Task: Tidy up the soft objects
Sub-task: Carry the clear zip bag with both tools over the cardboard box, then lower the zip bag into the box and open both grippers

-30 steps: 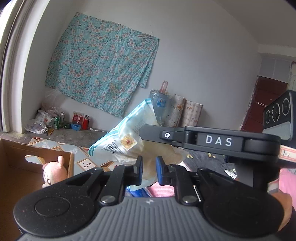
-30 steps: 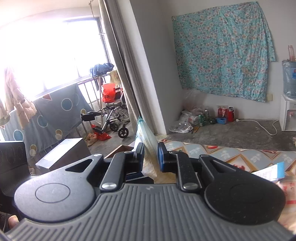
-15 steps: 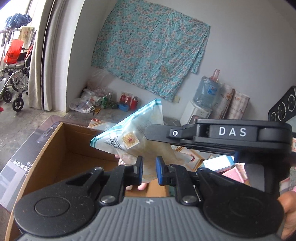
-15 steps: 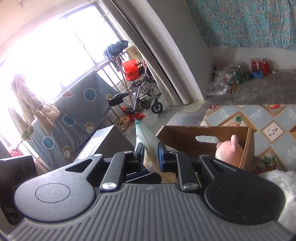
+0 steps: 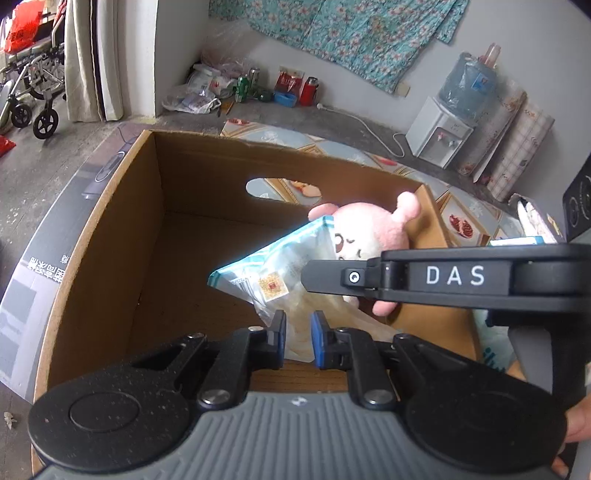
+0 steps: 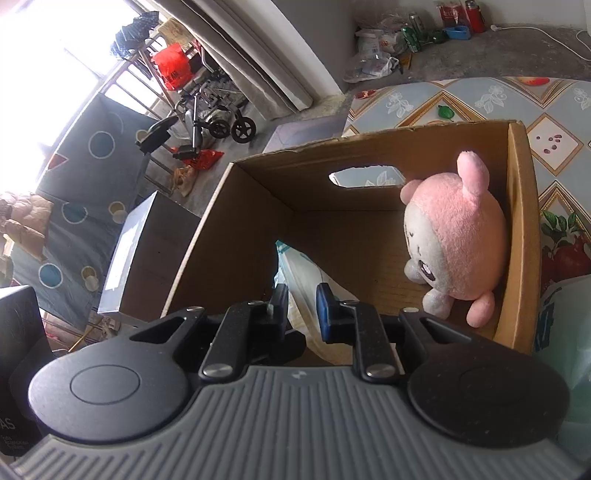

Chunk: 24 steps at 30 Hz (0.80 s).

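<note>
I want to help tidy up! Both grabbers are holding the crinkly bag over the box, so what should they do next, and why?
Probably lower the bag a little further into the cardboard box, then let go. Both the left gripper and right gripper pinch it above the bare floor beside the pink plush toy.

Grey wall [image 5: 461,77] hung with floral cloth [image 5: 332,26], concrete floor [image 5: 74,147], bright window [image 6: 44,55], water dispenser [image 5: 443,133]

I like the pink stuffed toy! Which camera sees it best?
The right wrist view: the pink plush toy shows whole, sitting against the cardboard box's right wall. In the left wrist view, the plastic bag and the right gripper hide much of it.
</note>
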Each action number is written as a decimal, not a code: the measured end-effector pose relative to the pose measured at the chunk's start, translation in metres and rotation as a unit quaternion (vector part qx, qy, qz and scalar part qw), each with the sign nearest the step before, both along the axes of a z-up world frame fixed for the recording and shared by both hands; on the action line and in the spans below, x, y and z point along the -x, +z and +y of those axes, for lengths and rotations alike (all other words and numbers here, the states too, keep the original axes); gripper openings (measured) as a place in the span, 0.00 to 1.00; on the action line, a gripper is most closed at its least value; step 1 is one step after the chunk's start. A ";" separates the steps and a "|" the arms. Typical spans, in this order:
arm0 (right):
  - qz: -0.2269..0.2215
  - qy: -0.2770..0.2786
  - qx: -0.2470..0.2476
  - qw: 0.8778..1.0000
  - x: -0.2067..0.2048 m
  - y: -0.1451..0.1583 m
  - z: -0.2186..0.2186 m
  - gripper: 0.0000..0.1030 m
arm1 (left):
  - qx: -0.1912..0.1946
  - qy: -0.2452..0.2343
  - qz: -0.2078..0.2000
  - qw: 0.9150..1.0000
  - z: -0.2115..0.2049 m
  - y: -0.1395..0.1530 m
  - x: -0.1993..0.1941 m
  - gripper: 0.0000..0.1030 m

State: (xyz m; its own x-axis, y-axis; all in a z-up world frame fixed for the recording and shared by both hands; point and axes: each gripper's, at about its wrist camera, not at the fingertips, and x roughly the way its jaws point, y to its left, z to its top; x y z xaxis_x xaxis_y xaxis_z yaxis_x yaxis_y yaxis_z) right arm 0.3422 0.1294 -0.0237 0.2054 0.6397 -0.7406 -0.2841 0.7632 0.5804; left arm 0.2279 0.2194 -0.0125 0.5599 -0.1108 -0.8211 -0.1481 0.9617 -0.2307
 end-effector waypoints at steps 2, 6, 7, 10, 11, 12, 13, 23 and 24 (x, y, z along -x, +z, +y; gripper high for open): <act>-0.005 -0.003 0.014 1.000 -0.006 -0.006 0.004 0.17 | -0.006 0.004 0.010 1.000 0.002 -0.005 -0.008 0.15; -0.008 -0.009 0.030 0.999 -0.015 -0.009 0.002 0.19 | -0.009 0.004 0.024 1.000 0.003 -0.011 -0.011 0.15; -0.011 -0.008 0.031 0.999 -0.016 -0.009 0.003 0.19 | -0.008 0.004 0.025 1.000 0.003 -0.012 -0.011 0.16; -0.019 -0.008 0.033 0.999 -0.019 -0.005 -0.002 0.25 | -0.004 -0.003 0.025 1.000 -0.001 -0.011 -0.009 0.27; -0.017 -0.008 0.033 0.999 -0.020 -0.005 -0.002 0.26 | -0.003 -0.008 0.022 1.000 -0.004 -0.009 -0.008 0.31; -0.015 -0.009 0.034 0.999 -0.021 -0.005 -0.005 0.27 | -0.005 -0.014 0.020 1.000 -0.006 -0.008 -0.006 0.37; -0.015 -0.008 0.034 0.999 -0.022 -0.005 -0.007 0.27 | -0.009 -0.019 0.019 1.000 -0.008 -0.007 -0.005 0.39; -0.010 0.002 0.018 1.000 -0.017 0.000 -0.017 0.27 | -0.067 -0.089 0.058 0.992 -0.040 -0.021 -0.010 0.54; -0.017 0.002 0.020 1.000 -0.016 0.004 -0.019 0.27 | -0.075 -0.098 0.067 0.990 -0.044 -0.026 -0.012 0.55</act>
